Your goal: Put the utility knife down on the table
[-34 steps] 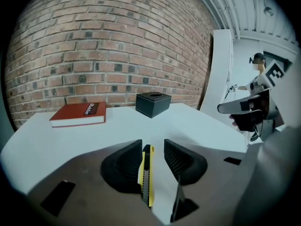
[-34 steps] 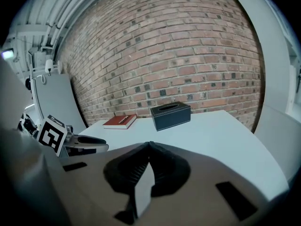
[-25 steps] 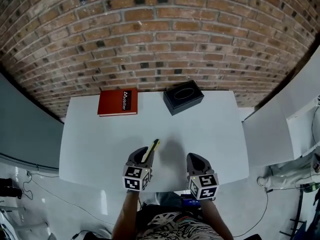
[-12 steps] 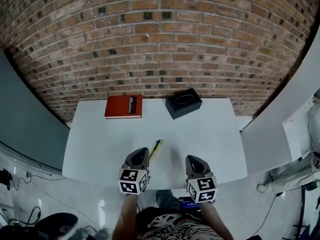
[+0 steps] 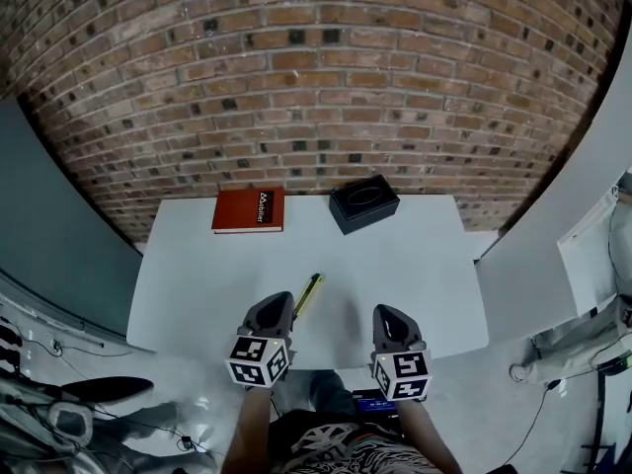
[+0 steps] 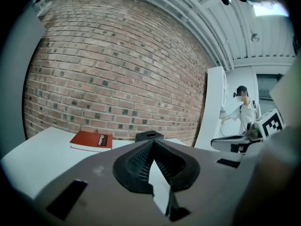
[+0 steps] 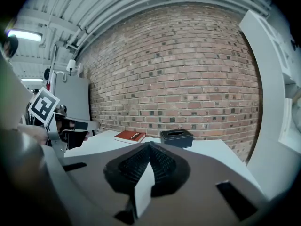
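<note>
The utility knife (image 5: 307, 294), yellow and black, lies flat on the white table (image 5: 197, 275) near its front edge, pointing away from me. My left gripper (image 5: 281, 299) sits just left of the knife's near end; I cannot tell whether they touch. In the left gripper view its jaws (image 6: 151, 143) are shut with nothing between them, and the knife is hidden there. My right gripper (image 5: 385, 312) hovers over the front edge to the right of the knife, apart from it, its tips (image 7: 149, 145) also shut and empty.
A red book (image 5: 248, 210) and a black tissue box (image 5: 364, 203) lie at the table's far edge, against the brick wall. A white panel (image 5: 533, 265) stands right of the table. A person (image 6: 244, 108) stands far off to the right.
The left gripper has drawn slightly back and left, uncovering the knife's near end. The knife stays where it lay on the table. My head view has shifted a little.
</note>
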{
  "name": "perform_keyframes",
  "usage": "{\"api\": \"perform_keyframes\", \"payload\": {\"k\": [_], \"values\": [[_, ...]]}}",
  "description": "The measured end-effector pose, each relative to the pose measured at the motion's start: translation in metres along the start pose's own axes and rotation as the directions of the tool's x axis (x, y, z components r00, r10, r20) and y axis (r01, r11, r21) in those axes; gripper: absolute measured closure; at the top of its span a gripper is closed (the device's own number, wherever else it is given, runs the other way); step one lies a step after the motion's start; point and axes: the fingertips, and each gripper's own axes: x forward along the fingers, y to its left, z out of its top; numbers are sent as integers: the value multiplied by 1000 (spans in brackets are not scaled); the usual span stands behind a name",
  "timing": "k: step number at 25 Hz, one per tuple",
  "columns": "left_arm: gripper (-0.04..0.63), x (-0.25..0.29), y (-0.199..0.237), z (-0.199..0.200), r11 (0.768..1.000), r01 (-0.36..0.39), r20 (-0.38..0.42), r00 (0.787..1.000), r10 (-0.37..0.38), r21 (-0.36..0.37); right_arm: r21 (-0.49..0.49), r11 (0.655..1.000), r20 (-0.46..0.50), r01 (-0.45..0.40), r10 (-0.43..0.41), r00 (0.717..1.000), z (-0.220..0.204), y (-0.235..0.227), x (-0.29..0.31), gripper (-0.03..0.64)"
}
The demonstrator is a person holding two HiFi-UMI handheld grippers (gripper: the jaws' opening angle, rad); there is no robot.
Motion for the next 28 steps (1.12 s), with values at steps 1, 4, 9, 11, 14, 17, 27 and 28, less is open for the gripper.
{"api": "perform_keyframes", "payload": {"k": [1,4,9,11,14,17,27,28], "values": [[581,-1,0,0,1000,-2,-1,1000,2,3,-3,1000,-1,-1,1,1000,0,1,-1,617],[581,-3,2,0,1000,-15,-10,1000,16,17,-20,1000,-4,-3,2,1000,2,3,-2,617],[581,-4,6,-2,999,-32,-28,999,32,29,-20,1000,2,-3,3,1000,4,5,-3,617],[581,-3,8,-4,999,-35,-28,999,36,24,-20,1000,6,-1,1,1000,2,5,-2,617],[581,-2,8,-7,999,-40,-29,999,40,18,-21,1000,8,-4,4,1000,0,4,-3,617],[581,-3,7,-5,999,-31,-31,999,32,7,-20,1000,-1,-7,7,1000,1,6,-4,617],[581,3,5,-8,1000,-8,-40,999,7,-5,-18,1000,0,-14,14,1000,2,4,0,617],[581,4,4,-8,1000,-6,-40,999,6,-5,-18,1000,0,-15,15,1000,1,3,0,617]]}}
